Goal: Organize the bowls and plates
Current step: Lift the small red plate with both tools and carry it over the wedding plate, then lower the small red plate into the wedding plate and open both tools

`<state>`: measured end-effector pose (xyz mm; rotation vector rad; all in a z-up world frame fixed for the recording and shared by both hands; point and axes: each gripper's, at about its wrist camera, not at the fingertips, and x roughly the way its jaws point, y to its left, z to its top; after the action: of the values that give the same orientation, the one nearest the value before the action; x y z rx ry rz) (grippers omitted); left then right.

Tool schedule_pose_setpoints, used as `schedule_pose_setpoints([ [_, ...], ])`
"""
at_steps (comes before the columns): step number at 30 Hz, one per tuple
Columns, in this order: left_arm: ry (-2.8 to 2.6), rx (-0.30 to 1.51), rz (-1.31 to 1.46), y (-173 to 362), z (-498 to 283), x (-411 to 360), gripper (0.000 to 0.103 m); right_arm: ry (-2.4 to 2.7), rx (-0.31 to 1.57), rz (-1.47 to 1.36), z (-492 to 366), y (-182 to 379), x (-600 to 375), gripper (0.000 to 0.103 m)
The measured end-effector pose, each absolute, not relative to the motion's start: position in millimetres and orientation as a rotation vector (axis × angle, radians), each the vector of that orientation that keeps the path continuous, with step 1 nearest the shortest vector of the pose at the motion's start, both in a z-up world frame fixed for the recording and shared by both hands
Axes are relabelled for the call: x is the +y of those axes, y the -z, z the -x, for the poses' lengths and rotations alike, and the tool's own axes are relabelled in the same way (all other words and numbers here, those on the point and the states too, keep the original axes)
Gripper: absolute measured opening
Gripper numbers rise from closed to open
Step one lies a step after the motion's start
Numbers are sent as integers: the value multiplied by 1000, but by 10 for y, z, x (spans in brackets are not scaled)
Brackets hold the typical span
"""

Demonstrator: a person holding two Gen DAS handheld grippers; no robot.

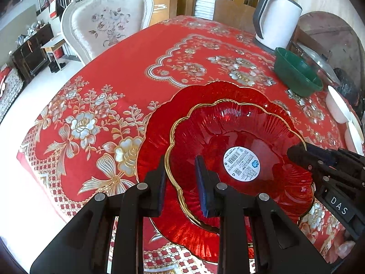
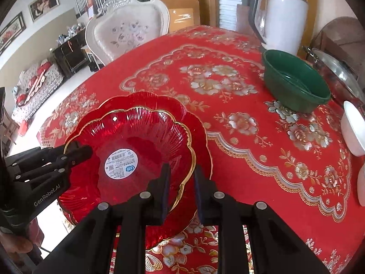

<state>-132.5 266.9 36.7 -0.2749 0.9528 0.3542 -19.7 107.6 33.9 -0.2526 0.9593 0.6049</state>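
Your two grippers meet over a red glass bowl [image 1: 239, 146] with a gold scalloped rim, which sits nested in a larger red plate [image 1: 159, 141] on the table [image 1: 141, 52], whose cloth is red with silver and gold flowers. Your left gripper [image 1: 182, 182] straddles the bowl's near left rim, one finger inside the bowl and one outside, its blue pads [image 1: 202, 182] spread apart with the gold edge running between them and touching neither pad. Your right gripper [image 2: 181, 186] takes the opposite rim the same way, one finger in the bowl and the other beyond the gold edge over the plate, its jaws likewise parted; whether its inner pad touches the glass is hard to judge from here. A round white barcode label [image 2: 121, 164] lies on the bowl's floor. Well apart, toward the far right of the table, stands a green bowl [image 2: 294, 84] with a white kettle [image 2: 282, 18] just behind it, and white bowls [image 2: 353, 129] line the right edge. A white carved chair [image 1: 107, 20] with floral upholstery faces the table's far side.
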Motion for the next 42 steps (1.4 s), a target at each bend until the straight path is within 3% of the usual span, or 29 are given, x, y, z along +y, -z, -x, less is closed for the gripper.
schedule_pose_setpoints([
  [42,-368,926,232,-279,1351,2606,29,-588,991,322,297,-269,1140,24],
])
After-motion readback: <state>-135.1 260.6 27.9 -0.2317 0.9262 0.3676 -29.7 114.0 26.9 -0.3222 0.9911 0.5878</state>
